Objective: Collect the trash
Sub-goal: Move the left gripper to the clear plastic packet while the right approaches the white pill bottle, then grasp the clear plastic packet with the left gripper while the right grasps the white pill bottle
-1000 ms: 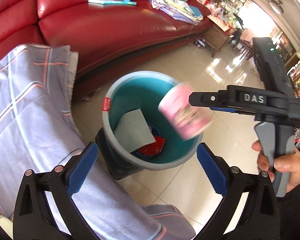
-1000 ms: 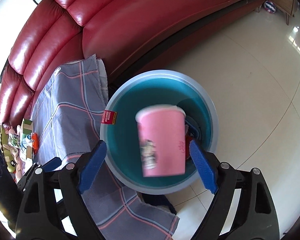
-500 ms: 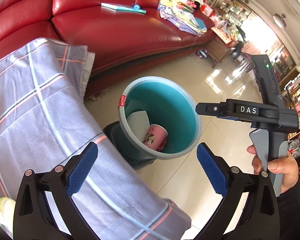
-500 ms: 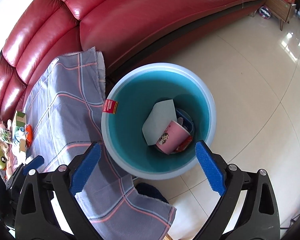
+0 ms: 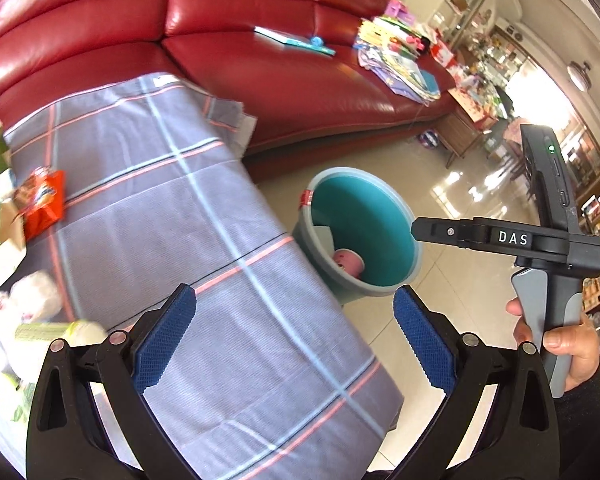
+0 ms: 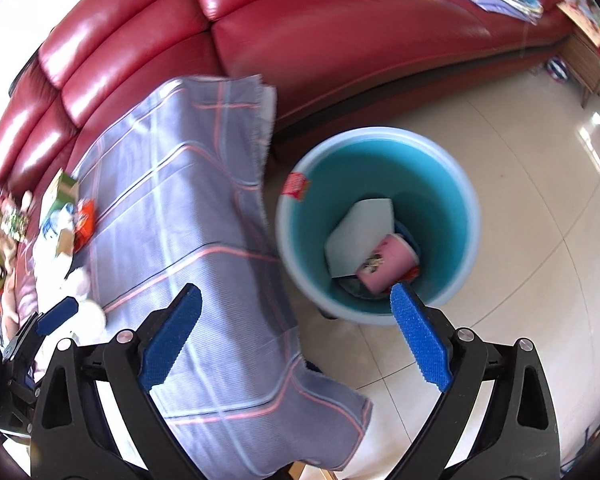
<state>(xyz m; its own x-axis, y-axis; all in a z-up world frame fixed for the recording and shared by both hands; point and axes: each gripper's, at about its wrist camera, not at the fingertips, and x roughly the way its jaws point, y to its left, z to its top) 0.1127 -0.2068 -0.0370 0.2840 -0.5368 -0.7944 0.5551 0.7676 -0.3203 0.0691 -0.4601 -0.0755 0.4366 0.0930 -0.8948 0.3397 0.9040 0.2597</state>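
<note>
A teal bin (image 6: 456, 200) stands on the floor beside the cloth-covered table (image 6: 188, 208); it also shows in the left wrist view (image 5: 384, 216). A pink paper cup (image 6: 384, 266) lies inside it on a pale card (image 6: 360, 232) and other scraps; the cup shows in the left wrist view (image 5: 348, 262). My right gripper (image 6: 294, 336) is open and empty, above the table edge and the bin. My left gripper (image 5: 294, 340) is open and empty over the table. An orange snack wrapper (image 5: 44, 204) and white crumpled trash (image 5: 36, 296) lie at the table's left.
A red leather sofa (image 5: 260, 76) runs behind the table, with a book (image 5: 294, 40) and a pile of papers (image 5: 400, 60) on it. Glossy tile floor (image 6: 540, 184) surrounds the bin. A wooden side table (image 5: 460, 132) stands at the sofa's far end.
The pink cup has left my right gripper and fallen into the bin. Both grippers have pulled back and swung left over the table.
</note>
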